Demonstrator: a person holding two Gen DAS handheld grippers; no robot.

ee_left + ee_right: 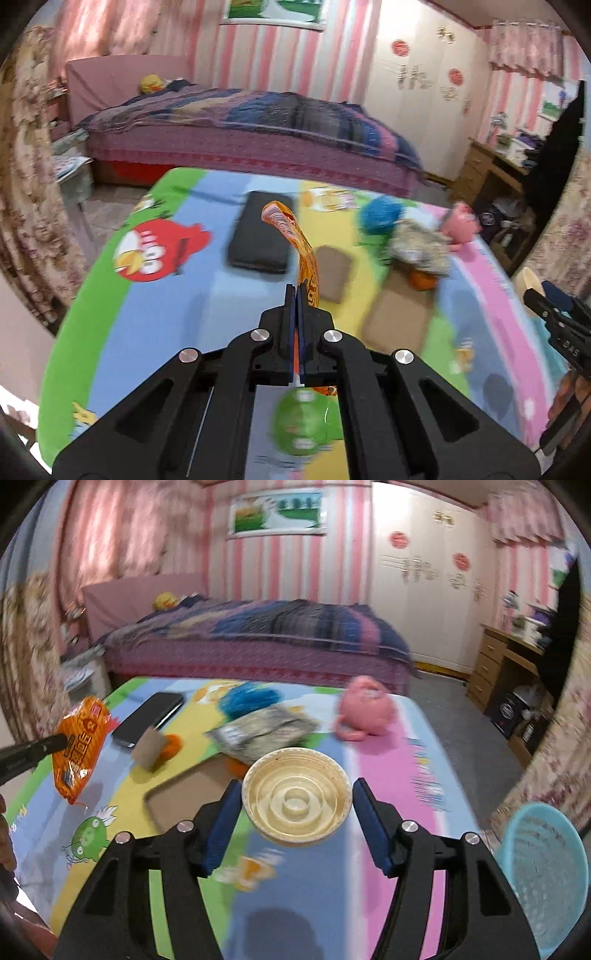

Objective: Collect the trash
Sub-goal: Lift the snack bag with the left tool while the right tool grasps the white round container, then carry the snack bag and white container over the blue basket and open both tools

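Little could be read. The orange snack wrapper (79,749) carried large pale characters down its face and a small red-and-white badge near its top edge, but blur left them illegible; in the left wrist view the same wrapper (295,236) showed only fragments of curved strokes. White letters on the body of the right gripper (554,321), at the edge of that view, appeared to read "DAS". Red round stickers on the wardrobe (424,572) bore marks too small to read.
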